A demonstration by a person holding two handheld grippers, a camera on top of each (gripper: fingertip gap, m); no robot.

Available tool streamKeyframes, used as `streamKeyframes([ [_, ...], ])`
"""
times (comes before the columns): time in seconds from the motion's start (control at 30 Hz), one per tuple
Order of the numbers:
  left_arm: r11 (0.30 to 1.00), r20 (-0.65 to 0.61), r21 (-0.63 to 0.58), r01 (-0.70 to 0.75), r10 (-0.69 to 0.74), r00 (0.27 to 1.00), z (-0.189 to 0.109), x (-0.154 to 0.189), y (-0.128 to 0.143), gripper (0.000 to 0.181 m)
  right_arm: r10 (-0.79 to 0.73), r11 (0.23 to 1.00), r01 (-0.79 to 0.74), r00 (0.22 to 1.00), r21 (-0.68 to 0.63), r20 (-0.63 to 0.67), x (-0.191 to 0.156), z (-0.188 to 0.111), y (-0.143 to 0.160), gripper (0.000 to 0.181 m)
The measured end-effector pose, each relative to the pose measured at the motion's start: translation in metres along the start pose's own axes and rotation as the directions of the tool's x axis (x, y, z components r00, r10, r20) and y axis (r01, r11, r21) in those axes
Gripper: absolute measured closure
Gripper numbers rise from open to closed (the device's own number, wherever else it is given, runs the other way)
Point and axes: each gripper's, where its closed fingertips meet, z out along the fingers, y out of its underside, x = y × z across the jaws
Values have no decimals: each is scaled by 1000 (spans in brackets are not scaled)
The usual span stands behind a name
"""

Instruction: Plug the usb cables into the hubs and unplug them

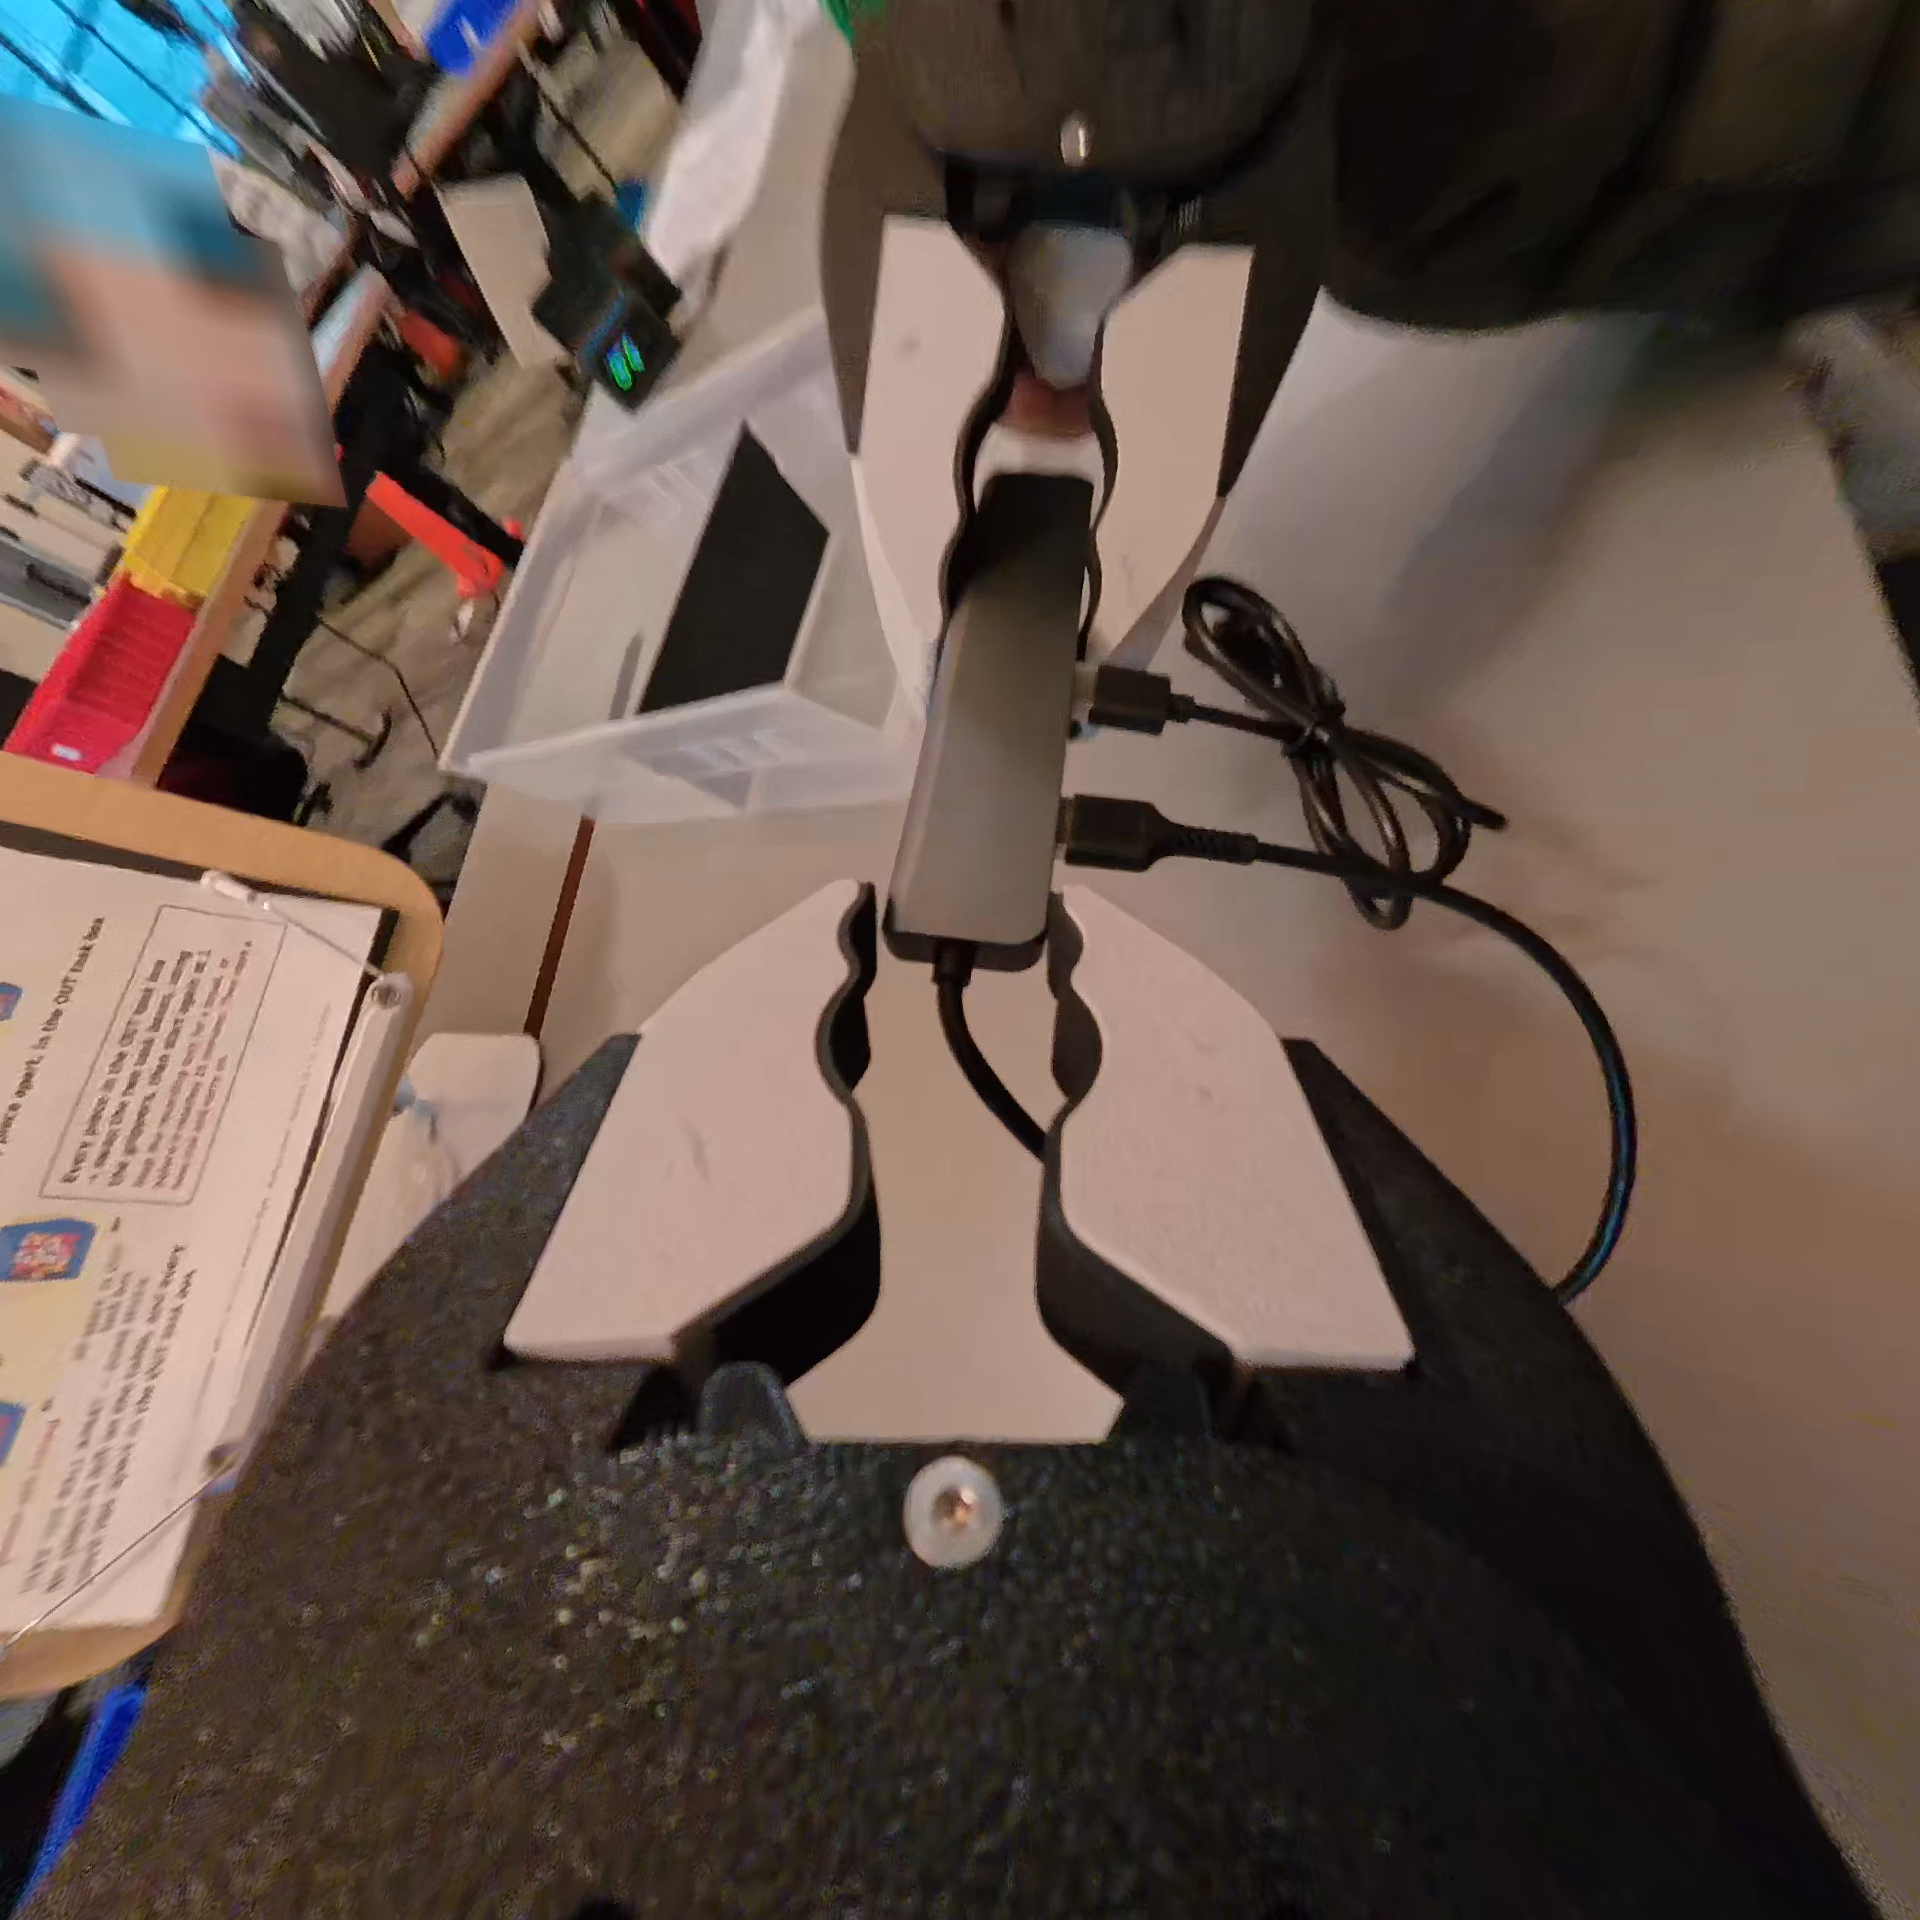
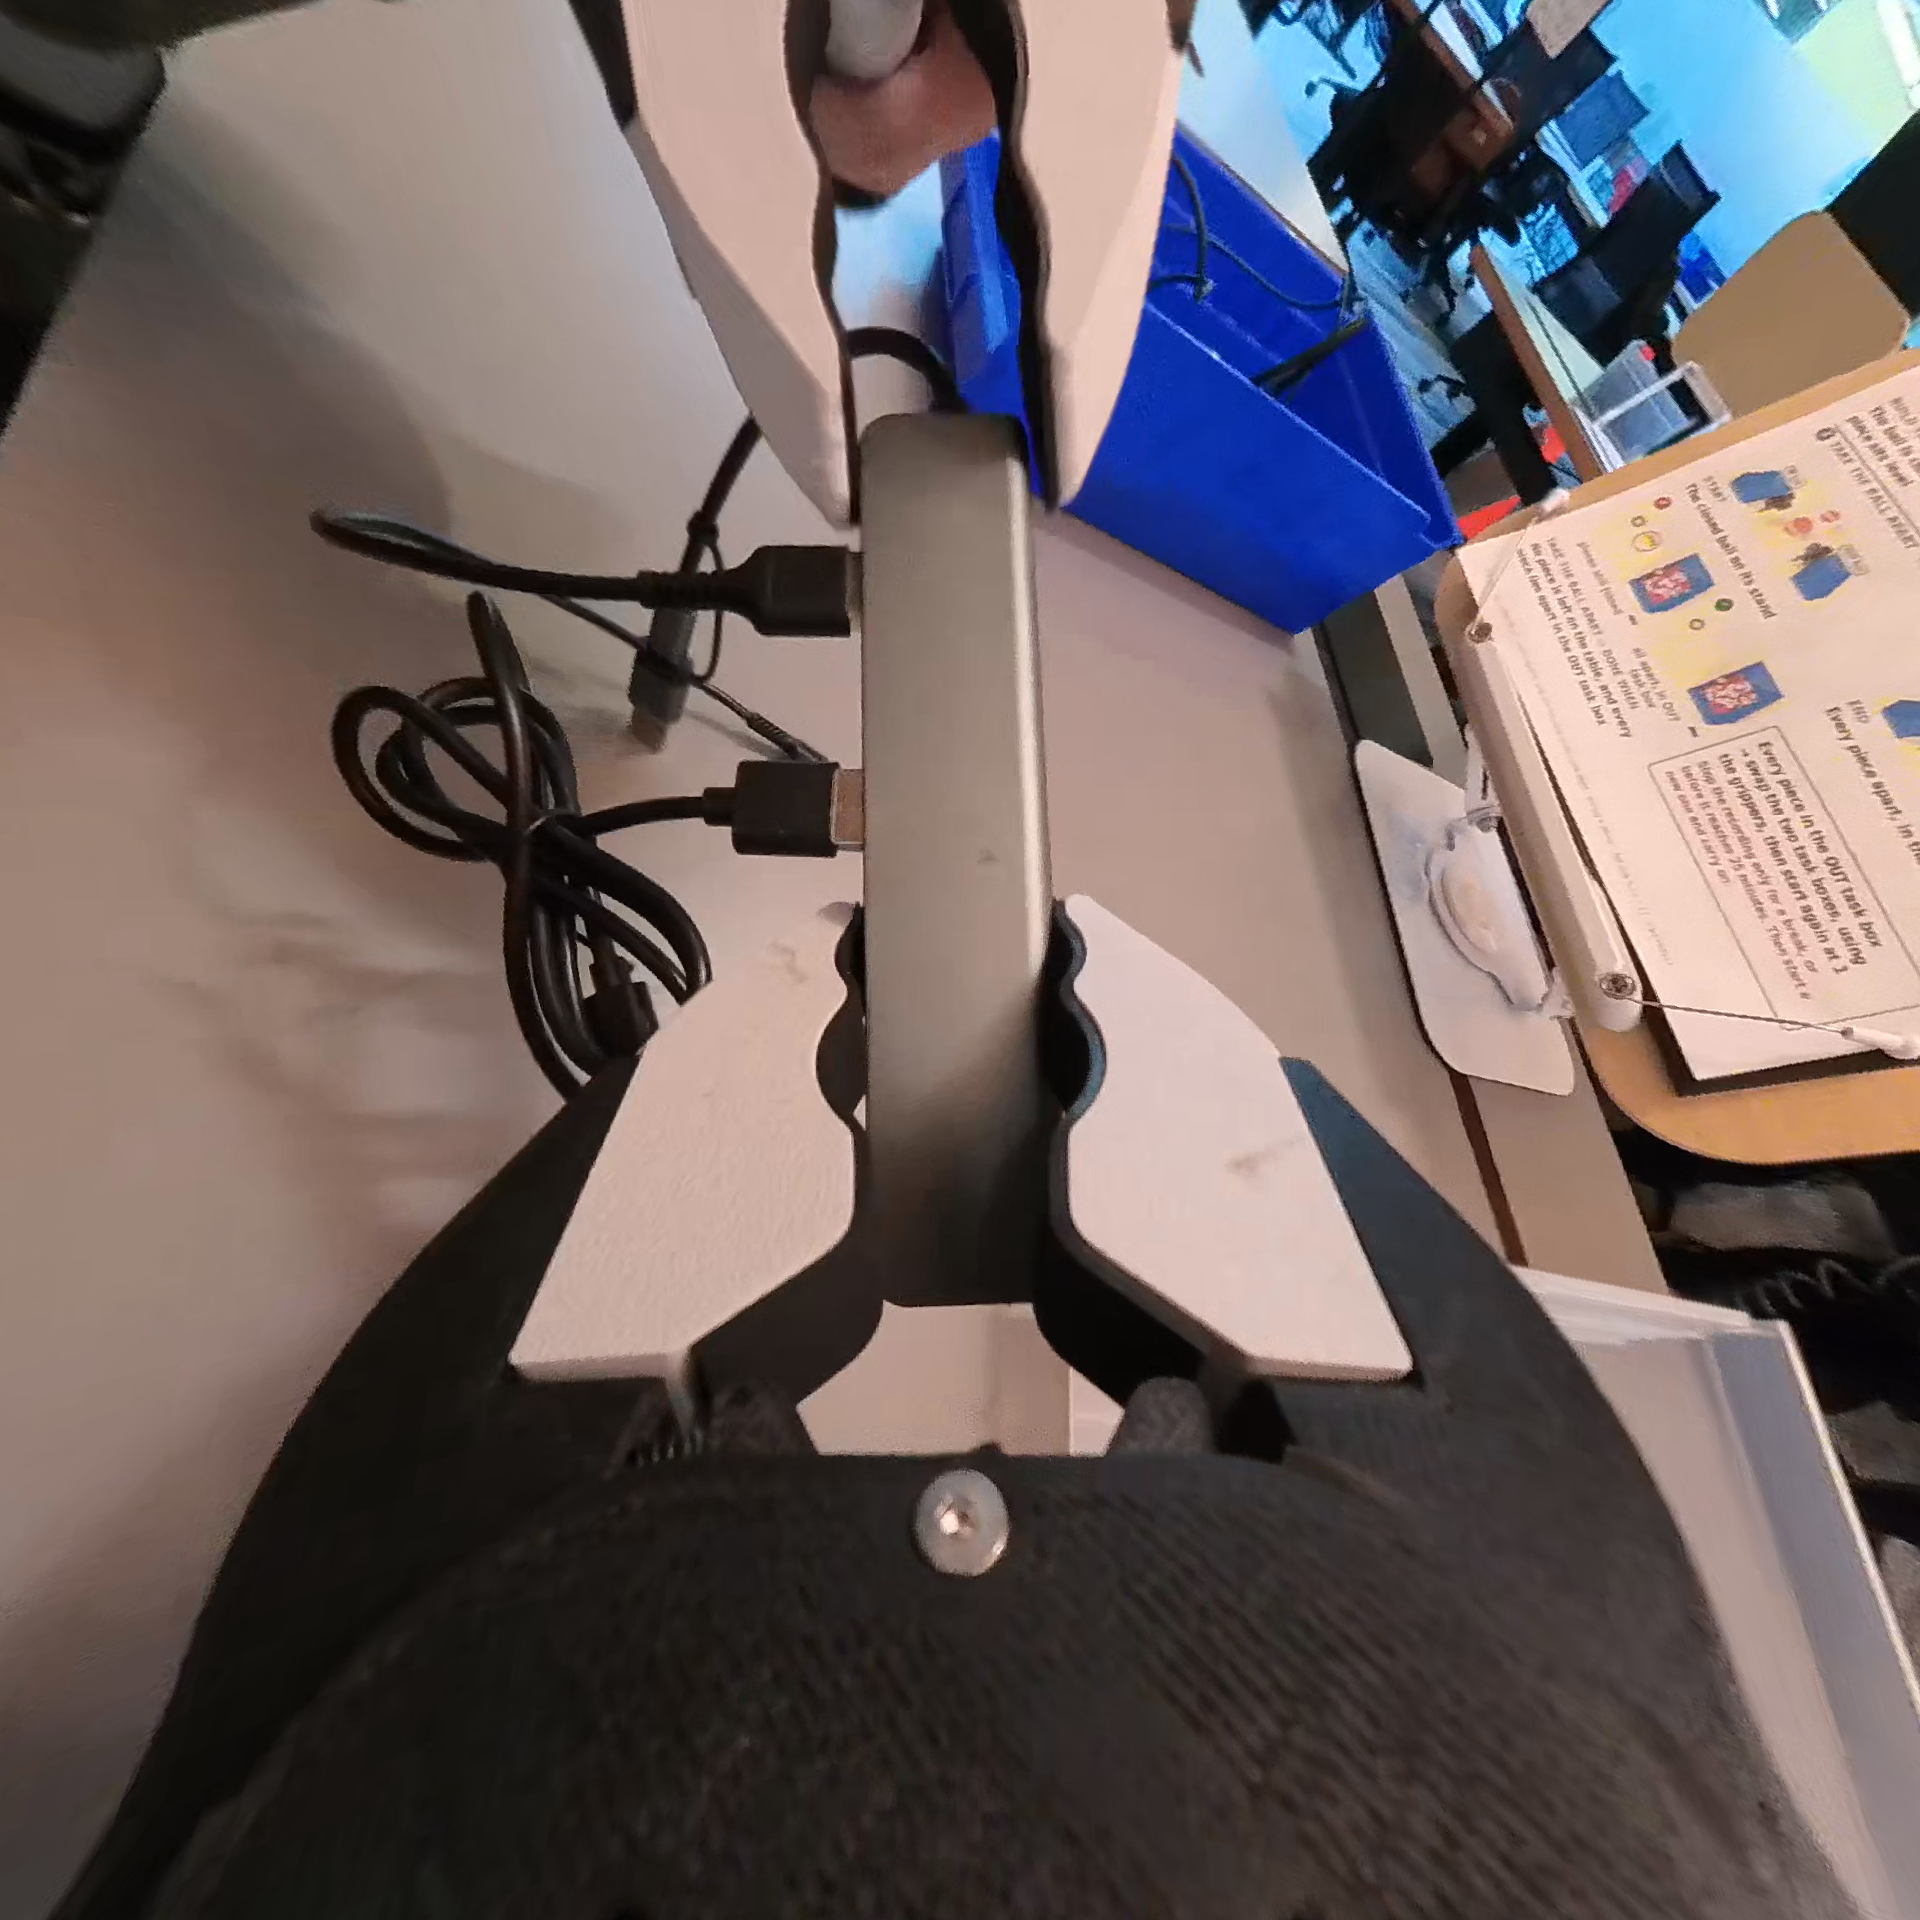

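Note:
A grey USB hub (image 1: 987,727) is held in the air between both grippers, above the white table (image 1: 1558,675). My left gripper (image 1: 966,904) is shut on the hub's near end, where the hub's own black cable (image 1: 977,1049) comes out. My right gripper (image 2: 961,920) is shut on the other end of the hub (image 2: 951,727), which sits deep between its fingers. Two black USB plugs (image 1: 1127,696) (image 1: 1127,831) sit in the hub's side ports, and they also show in the right wrist view (image 2: 795,587) (image 2: 784,810). Each gripper shows in the other's view (image 1: 1023,665) (image 2: 945,488).
The plugged cables run to a tied black coil (image 1: 1330,748) (image 2: 499,831) on the table. A loose plug (image 2: 660,686) lies nearby. A clear plastic bin (image 1: 675,675), a blue bin (image 2: 1195,468) and a cardboard board with a printed sheet (image 1: 156,1143) (image 2: 1714,727) stand along the table edge. One gripper's finger ends stand about 7 centimetres off the other's.

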Motion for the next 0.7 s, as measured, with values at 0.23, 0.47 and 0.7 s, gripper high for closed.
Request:
streamKeyframes([
  [0.23, 924, -75, 312, 223, -210, 975, -23, 0, -25, 133, 93, 973, -105, 993, 204, 70, 0, -18, -13, 150],
  [0.47, 951, -117, 240, 195, -171, 978, -8, 20, -22, 126, 87, 981, -107, 988, 161, 124, -10, -11, -11, 150],
  [0.7, 947, -115, 237, 218, -195, 974, -2, 24, -19, 127, 85, 986, -103, 987, 133, 138, -13, -8, -4, 150],
])
